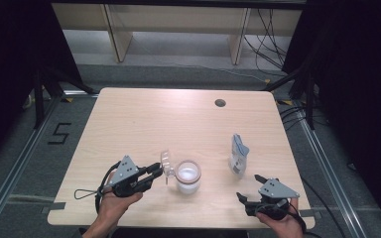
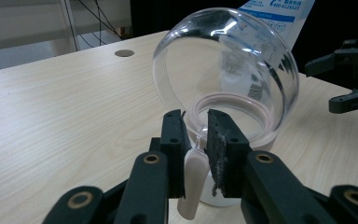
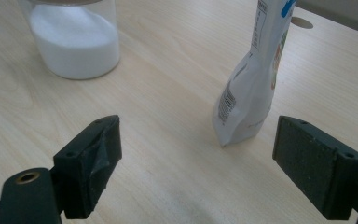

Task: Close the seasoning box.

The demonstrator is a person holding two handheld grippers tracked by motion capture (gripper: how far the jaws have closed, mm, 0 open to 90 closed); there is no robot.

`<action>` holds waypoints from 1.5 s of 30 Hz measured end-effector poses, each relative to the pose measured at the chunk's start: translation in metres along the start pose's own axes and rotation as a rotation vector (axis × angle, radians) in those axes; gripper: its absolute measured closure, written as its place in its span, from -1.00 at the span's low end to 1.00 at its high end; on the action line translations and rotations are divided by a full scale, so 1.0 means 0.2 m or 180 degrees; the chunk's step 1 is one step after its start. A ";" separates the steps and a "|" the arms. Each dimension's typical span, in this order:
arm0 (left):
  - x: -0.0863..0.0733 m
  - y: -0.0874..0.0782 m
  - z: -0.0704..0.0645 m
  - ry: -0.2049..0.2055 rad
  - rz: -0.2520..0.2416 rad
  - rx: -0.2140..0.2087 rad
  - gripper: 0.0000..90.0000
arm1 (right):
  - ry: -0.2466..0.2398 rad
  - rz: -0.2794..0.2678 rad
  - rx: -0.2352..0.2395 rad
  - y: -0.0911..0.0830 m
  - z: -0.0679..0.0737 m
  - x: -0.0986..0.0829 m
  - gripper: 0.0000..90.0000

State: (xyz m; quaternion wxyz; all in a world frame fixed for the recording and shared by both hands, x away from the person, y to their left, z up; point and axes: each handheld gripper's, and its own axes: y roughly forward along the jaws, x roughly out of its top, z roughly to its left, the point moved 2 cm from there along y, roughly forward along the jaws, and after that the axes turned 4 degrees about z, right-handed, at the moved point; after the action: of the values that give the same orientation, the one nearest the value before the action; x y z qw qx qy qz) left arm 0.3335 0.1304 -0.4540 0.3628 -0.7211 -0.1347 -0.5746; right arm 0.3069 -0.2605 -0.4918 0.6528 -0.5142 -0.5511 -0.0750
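A small glass jar (image 1: 188, 177) of white powder (image 3: 73, 43) stands near the table's front middle. Its clear domed lid (image 2: 226, 65) is swung upright on the jar's left side (image 1: 166, 161). My left gripper (image 1: 157, 170) is shut on the lid's pale tab (image 2: 193, 163), which sits between the jaws (image 2: 196, 140). A white and blue pouch (image 1: 238, 154) stands upright to the right of the jar. My right gripper (image 1: 249, 187) waits open near the front right edge, just short of the pouch (image 3: 254, 84), with nothing between its pads (image 3: 95, 158).
The wooden table (image 1: 144, 119) has a round cable hole (image 1: 220, 103) at the back right. Dark curtains and floor rails flank it. The right gripper also appears at the far right of the left gripper view (image 2: 349, 70).
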 end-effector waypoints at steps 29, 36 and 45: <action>0.02 0.03 -0.04 0.0078 0.0023 -0.0086 0.69 | -0.0012 -0.0003 0.0008 0.00 0.00 0.00 -0.63; 0.02 0.04 -0.05 0.0080 0.0016 -0.0126 0.69 | -0.0028 -0.0014 -0.0015 0.00 0.00 0.00 -0.63; 0.01 0.04 -0.05 0.0064 0.0015 -0.0153 0.61 | -0.0019 -0.0008 -0.0002 0.00 0.00 0.00 -0.63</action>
State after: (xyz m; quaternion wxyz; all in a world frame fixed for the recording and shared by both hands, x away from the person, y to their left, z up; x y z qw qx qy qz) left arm 0.3329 0.1170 -0.4538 0.3480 -0.7242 -0.1154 -0.5840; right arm 0.3072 -0.2606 -0.4915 0.6509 -0.5139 -0.5537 -0.0745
